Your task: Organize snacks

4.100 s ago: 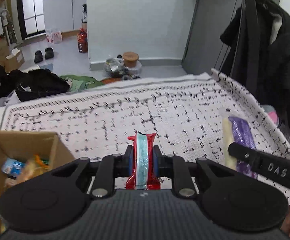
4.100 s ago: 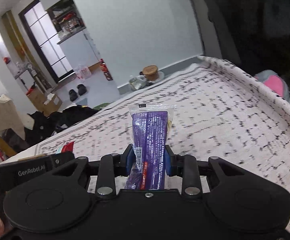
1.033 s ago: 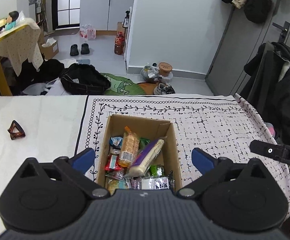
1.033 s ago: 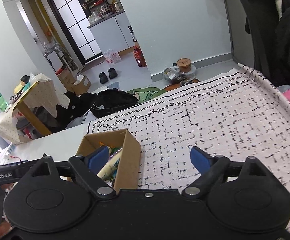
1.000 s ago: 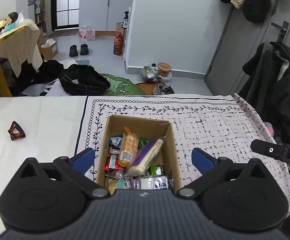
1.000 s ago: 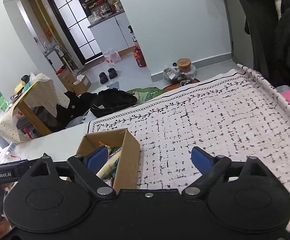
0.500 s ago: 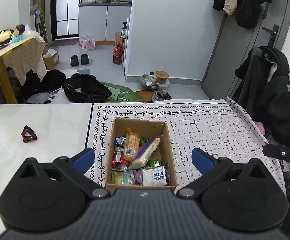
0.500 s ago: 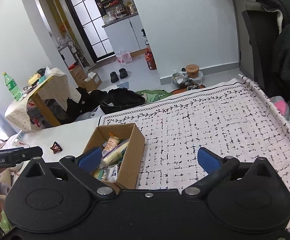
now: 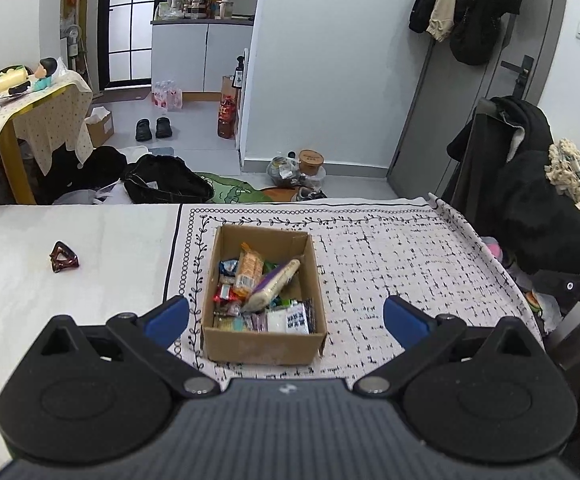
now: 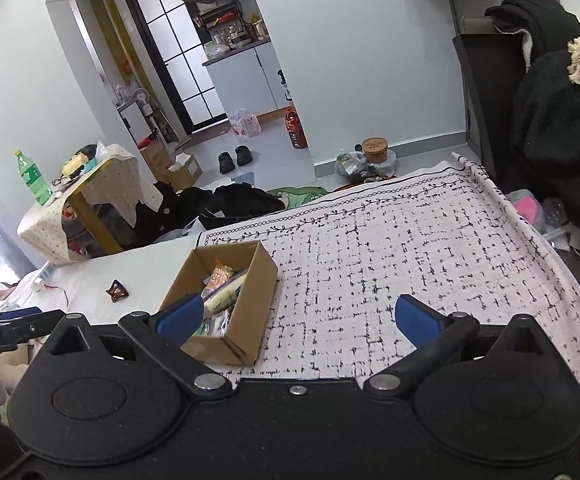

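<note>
The open brown cardboard box (image 9: 265, 292) sits on the black-and-white patterned cloth (image 9: 389, 264) near that cloth's left border, and it serves as the landmark here. Every snack in view lies inside it: a long pale packet with a purple stripe (image 9: 276, 285) leans diagonally across the pile, an orange-wrapped snack (image 9: 248, 270) stands beside it toward the box's far left corner, and small flat packets (image 9: 286, 318) line the wall nearest the cameras. No snack shows on the cloth around the box, so the gathering looks finished or close to it. The left tool (image 9: 286, 316) hangs above and on the near side of the box with its blue pads spread wide and nothing between them; the right tool (image 10: 295, 318) hangs to the right of the box, likewise spread and empty, likely held clear so nothing gets knocked. A small dark red clip (image 9: 64, 257) lies on the bare white counter (image 9: 90, 272) well left of the box.
</note>
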`<state>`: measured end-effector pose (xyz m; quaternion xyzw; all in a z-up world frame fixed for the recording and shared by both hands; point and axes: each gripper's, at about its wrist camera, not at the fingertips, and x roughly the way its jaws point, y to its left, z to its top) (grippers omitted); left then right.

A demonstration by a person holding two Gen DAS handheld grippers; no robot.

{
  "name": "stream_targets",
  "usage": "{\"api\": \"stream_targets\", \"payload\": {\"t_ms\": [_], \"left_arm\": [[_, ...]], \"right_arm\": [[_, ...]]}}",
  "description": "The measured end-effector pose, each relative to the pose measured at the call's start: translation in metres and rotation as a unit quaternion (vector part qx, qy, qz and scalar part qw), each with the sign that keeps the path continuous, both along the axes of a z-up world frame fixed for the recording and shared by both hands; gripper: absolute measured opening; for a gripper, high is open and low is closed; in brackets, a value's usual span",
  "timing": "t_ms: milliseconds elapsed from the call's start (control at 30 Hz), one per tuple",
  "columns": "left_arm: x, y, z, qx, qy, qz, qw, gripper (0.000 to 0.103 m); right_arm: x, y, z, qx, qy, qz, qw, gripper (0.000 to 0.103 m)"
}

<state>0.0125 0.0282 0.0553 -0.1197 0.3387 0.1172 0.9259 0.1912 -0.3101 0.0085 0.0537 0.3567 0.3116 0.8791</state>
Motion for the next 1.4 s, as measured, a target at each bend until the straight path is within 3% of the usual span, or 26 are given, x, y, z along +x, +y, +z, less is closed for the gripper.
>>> {"api": "stream_targets", "payload": {"t_ms": [533, 767, 1133, 1400], "left_arm": [[-0.043, -0.027, -0.001, -0.002, 0.003, -0.001, 1.0000, 0.103], [-0.048, -0.041, 0.001, 0.004, 0.005, -0.008, 0.9999, 0.103], [-0.044, -0.046, -0.011, -0.027, 0.003, 0.003, 0.9996, 0.103], [-0.042, -0.052, -0.009, -0.009, 0.003, 0.000, 1.0000, 0.103]], "right_arm": [[-0.037, -0.023, 0.006, -0.009, -0.011, 0.039, 0.999, 0.103], [-0.049, -0.027, 0.008, -0.008, -0.023, 0.062, 0.998, 0.103], [-0.052, -0.031, 0.008, -0.016, -0.033, 0.060, 0.998, 0.103], [-0.053, -0.033, 0.007, -0.016, -0.029, 0.056, 0.998, 0.103]]}}
